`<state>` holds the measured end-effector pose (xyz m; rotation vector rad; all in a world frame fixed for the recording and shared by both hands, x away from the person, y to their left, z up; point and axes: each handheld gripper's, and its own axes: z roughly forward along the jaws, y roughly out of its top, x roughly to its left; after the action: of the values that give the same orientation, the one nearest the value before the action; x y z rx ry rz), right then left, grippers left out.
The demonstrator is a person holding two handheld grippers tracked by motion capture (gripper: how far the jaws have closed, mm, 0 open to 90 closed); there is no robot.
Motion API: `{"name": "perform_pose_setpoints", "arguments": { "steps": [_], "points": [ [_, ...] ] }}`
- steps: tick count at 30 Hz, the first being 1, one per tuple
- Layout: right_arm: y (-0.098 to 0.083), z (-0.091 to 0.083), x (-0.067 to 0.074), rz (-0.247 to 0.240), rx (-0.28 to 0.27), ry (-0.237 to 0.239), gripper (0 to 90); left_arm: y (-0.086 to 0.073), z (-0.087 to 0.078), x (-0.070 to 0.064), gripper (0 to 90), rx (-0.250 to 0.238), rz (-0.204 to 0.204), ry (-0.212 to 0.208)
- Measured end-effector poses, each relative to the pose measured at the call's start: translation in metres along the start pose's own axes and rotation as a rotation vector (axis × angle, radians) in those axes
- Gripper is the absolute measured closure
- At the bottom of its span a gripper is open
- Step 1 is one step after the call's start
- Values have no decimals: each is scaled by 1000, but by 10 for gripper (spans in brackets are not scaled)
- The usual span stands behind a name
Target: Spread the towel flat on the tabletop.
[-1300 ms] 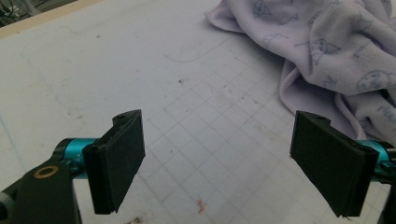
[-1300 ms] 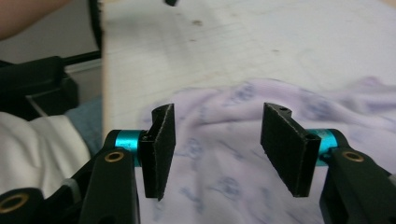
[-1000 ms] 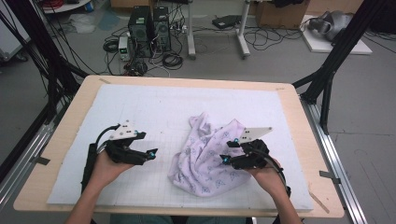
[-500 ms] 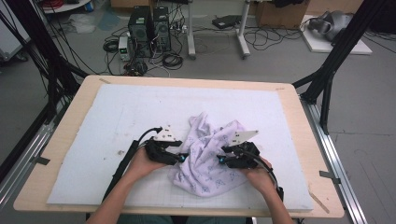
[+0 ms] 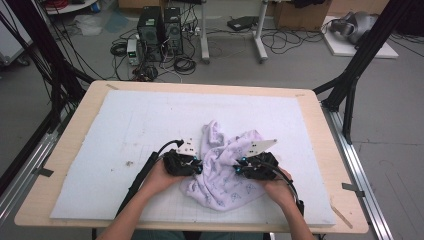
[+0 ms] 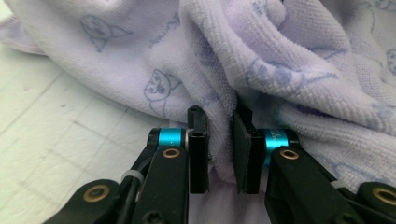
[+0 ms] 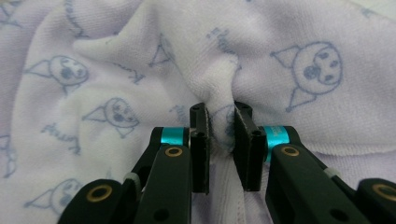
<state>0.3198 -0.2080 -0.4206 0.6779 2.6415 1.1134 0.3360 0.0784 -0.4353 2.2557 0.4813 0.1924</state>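
2 grippers are pinching the lilac towel [image 5: 220, 167], crumpled near the mat's [image 5: 100, 135] front edge: left gripper [image 6: 219, 140] and right gripper [image 7: 219, 140] have just been closing on folds. It's looking soft, light, floppy; I'd be grabbing corners instead.

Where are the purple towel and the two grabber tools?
towel [image 5: 222, 172]: high view, its crumpled middle.
left gripper [image 6: 219, 140]: left gripper view, between its fingertips.
right gripper [image 7: 220, 133]: right gripper view, between its fingertips.
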Motion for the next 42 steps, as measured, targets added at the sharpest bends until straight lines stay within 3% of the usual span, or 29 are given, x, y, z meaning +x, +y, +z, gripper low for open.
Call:
{"name": "perform_pose_setpoints", "arguments": {
  "steps": [9, 10, 16, 21, 27, 28, 30, 32, 33, 34, 39, 41, 42],
  "points": [
    [9, -24, 6, -18, -72, -3, 787, -2, -53, -7, 782, -83, 9, 98],
    [14, -31, 9, -28, -96, 3, 788, -3, -61, -8, 782, -89, 7, 108],
    [25, -43, 25, -59, -120, 38, 790, -16, -100, -19, 782, -106, 12, 166],
    [17, -48, 50, -64, -119, 97, 793, -37, -117, -27, 781, -96, -10, 168],
    [-6, -39, 65, -43, -42, 148, 792, -66, -125, -30, 774, -86, -62, 138],
    [-10, -34, 66, -39, -20, 158, 777, -67, -125, -28, 724, -86, -74, 120],
    [-9, -36, 64, -30, -31, 158, 733, -67, -125, -27, 622, -87, -78, 120],
    [-3, -42, 59, -16, -78, 155, 691, -64, -128, -24, 514, -102, -90, 122],
    [-3, -42, 59, -16, -78, 155, 691, -62, -131, -22, 514, -110, -94, 130],
    [5, -49, 52, -13, -109, 134, 643, -60, -134, -21, 452, -128, -101, 135],
    [22, -52, 34, -12, -135, 80, 600, -48, -142, -7, 417, -183, -124, 147],
    [29, -46, 26, -5, -134, 54, 569, -44, -136, 0, 431, -183, -128, 153],
    [35, -34, 20, -5, -114, 37, 535, -43, -130, 3, 440, -173, -126, 152]
  ]
}}
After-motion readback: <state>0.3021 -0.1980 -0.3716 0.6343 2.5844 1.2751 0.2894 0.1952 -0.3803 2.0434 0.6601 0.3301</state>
